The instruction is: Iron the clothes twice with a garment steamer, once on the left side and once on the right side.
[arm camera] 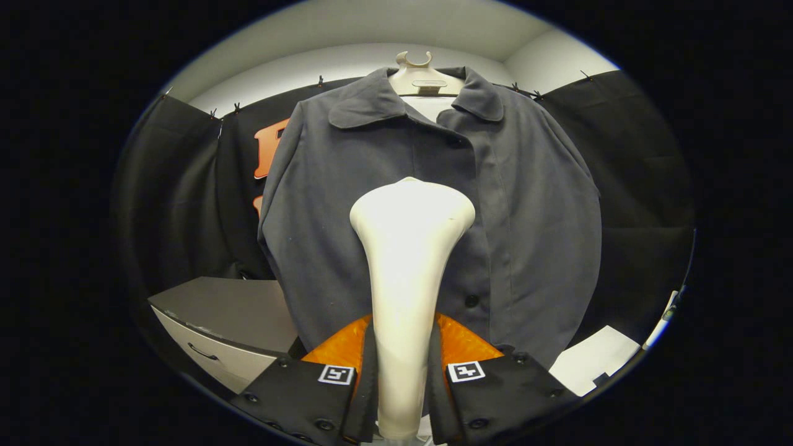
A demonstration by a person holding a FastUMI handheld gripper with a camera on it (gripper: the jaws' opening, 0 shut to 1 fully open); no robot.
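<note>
white steamer (406, 279), clamped in gripper (401, 371), hides grey coat's (526, 204) middle.

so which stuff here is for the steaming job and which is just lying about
For the job:
- garment steamer, clamped in the tongs
- grey coat on its hanger

Just lying about:
- drawer cabinet
- white sheet
</note>
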